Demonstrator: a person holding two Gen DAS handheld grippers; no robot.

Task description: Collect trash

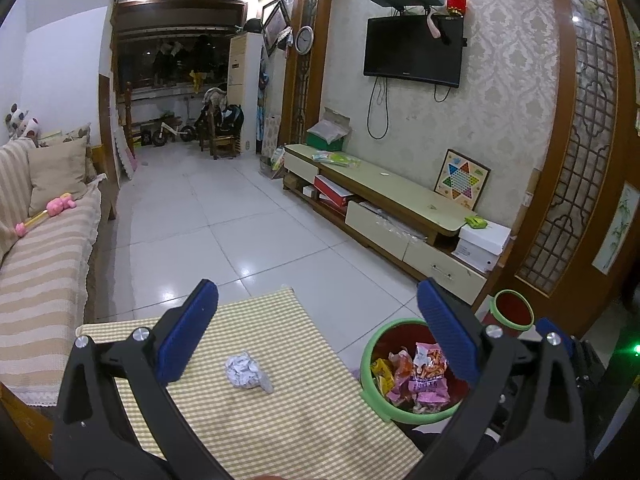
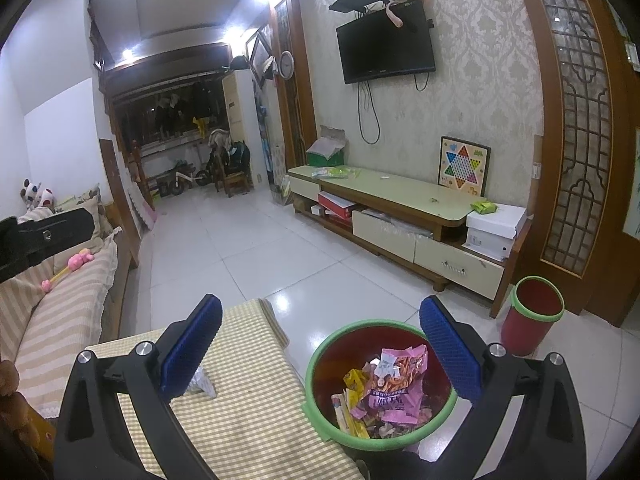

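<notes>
Crumpled foil wad (image 1: 247, 372) lies on checked tablecloth (image 1: 280, 420), last trash left out. Left gripper (image 1: 316, 336) wide, empty, above it. Right gripper (image 2: 320, 350) wide, empty, over bin (image 2: 320, 364) with wrappers (image 2: 394, 384). Step: reach. Next: lower left, pinch wad. Second bin (image 2: 532, 320) beyond.

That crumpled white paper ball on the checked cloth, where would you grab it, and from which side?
Across its rounded middle, coming down from above. The paper ball sits alone on the checked cloth, with bare cloth on both sides for the left gripper, whose jaws stand wide open. Its crumpled shape should squash slightly and hold.
</notes>
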